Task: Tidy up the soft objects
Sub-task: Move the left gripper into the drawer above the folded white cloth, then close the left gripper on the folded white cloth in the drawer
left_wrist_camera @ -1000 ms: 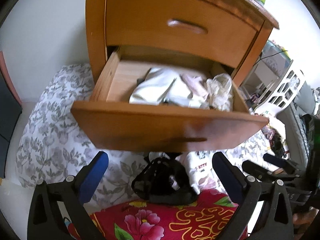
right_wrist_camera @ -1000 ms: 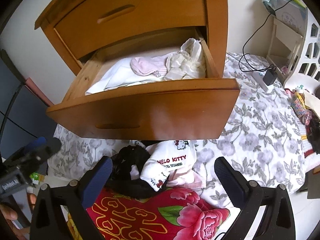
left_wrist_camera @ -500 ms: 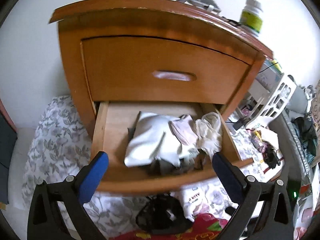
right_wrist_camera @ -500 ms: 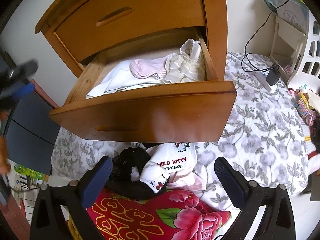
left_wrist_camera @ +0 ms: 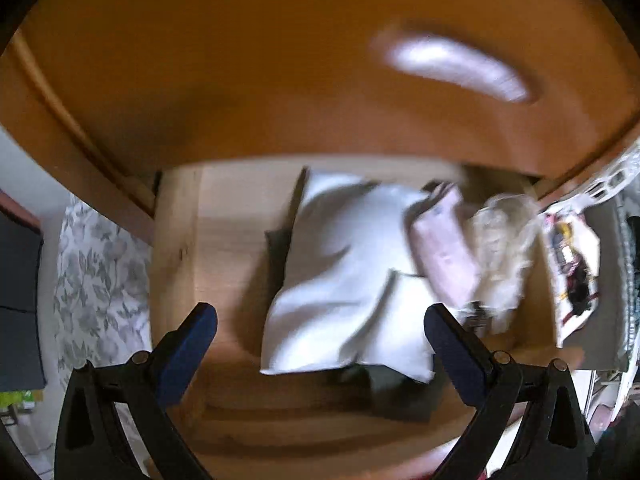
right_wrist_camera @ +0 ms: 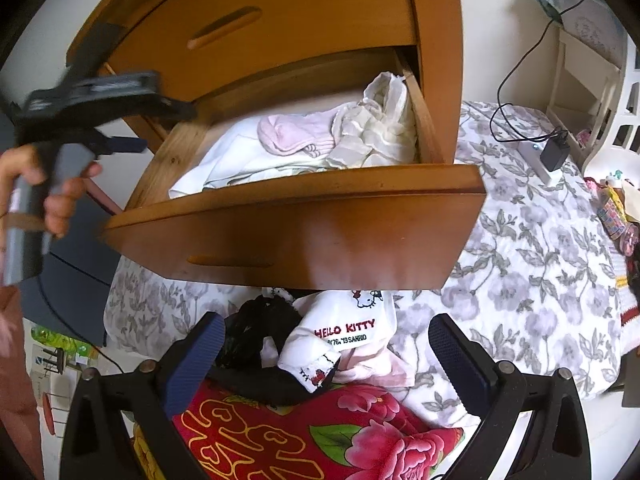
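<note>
Wooden drawer [left_wrist_camera: 224, 240] fills the view as the empty, wide-open left claw [left_wrist_camera: 320, 324] has dived toward white cloth [left_wrist_camera: 344, 280]; right claw [right_wrist_camera: 326, 338] hovers, spread empty.

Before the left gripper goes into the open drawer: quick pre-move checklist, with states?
1. Drawer pulled open: ok.
2. Left gripper open, nothing between its fingers: ok.
3. Left gripper lined up over the white folded cloth: ok.
4. Bare drawer floor to the cloth's left: ok.
5. Right gripper open, above the Hello Kitty garment, outside the drawer: ok.
6. Sharp left view: not ok, blurred.
</note>
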Available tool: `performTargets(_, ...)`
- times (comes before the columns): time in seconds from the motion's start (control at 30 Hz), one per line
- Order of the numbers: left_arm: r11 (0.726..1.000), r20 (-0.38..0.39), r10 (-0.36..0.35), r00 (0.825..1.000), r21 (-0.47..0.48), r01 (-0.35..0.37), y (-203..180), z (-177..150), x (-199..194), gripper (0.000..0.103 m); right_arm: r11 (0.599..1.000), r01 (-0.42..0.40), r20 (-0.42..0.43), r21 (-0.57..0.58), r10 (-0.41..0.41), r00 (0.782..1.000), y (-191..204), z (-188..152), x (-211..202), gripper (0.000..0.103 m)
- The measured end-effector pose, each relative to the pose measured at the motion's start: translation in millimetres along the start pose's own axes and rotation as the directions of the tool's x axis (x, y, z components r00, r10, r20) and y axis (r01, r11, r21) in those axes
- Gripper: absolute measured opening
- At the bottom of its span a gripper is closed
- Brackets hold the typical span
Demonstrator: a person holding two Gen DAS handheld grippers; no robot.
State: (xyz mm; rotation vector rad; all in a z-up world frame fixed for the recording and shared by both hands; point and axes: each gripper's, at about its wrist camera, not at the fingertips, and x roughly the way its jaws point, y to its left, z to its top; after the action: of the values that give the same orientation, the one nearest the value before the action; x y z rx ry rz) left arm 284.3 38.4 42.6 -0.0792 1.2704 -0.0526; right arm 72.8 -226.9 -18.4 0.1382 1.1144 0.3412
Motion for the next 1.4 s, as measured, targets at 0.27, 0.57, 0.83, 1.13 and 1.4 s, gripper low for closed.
performTargets(0.27,1.000,-0.124,-0.023,0.992,0.000,0.023,-5,11,43,0.103,1.000,-0.002,-0.024,0.009,0.002,1.000,-4,1,12,0.103)
performTargets(0.57,0.997,-0.201,-0.004,0.980,0.071,0.019,-25,16,70,0.103,1.000,0.000,-0.045,0.021,0.001,0.999,-8,2,24,0.103)
performTargets(0.83,0.994,-0.239,-0.011,0.971,0.100,0.036,-40,19,84,0.103,1.000,0.003,-0.059,0.028,-0.001,0.998,-10,2,30,0.103)
performTargets(1.13,0.993,-0.222,-0.018,0.975,0.108,0.043,-53,30,90,0.095,1.000,0.001,-0.067,0.021,0.001,0.998,-5,2,33,0.103)
performTargets(1.4,0.992,-0.157,-0.102,0.982,0.060,0.112,-41,12,64,0.067,1.000,0.013,-0.057,0.024,-0.011,0.998,-6,0,28,0.103)
